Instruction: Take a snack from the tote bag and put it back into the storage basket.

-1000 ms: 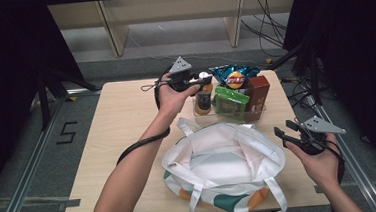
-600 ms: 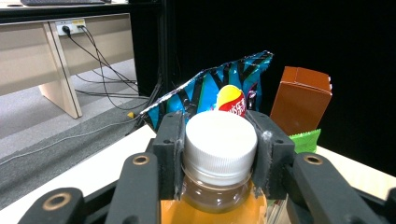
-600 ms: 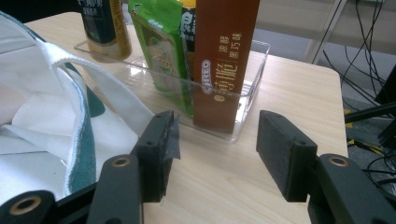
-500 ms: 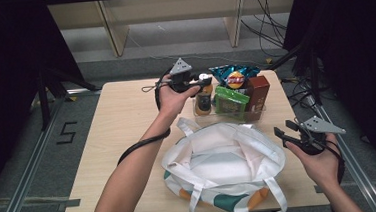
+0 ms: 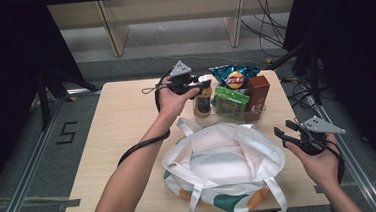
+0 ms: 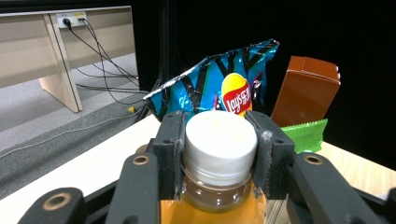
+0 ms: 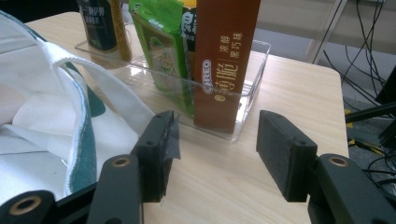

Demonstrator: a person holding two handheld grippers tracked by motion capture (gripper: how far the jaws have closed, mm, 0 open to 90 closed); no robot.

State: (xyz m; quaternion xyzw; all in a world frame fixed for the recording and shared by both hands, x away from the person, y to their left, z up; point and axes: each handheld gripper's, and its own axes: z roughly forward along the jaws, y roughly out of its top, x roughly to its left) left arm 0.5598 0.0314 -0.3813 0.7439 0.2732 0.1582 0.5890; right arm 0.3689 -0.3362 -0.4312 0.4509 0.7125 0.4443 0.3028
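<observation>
Gripping the upright bottle by its cap near the tabletop's far edge, our left gripper must carry it toward the near edge, where the bag lies; right gripper gapes empty.

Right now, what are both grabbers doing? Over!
Left gripper clamped on white-capped orange drink bottle in clear plastic tray. Right gripper open, holding nothing, beside white tote bag. Nothing blocking.

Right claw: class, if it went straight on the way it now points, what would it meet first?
Probably the brown Oreo box, standing at the near end of the clear tray. The right claw is open with bare table between its jaws; the tray's wall may come a touch sooner, as depth is unclear.
</observation>
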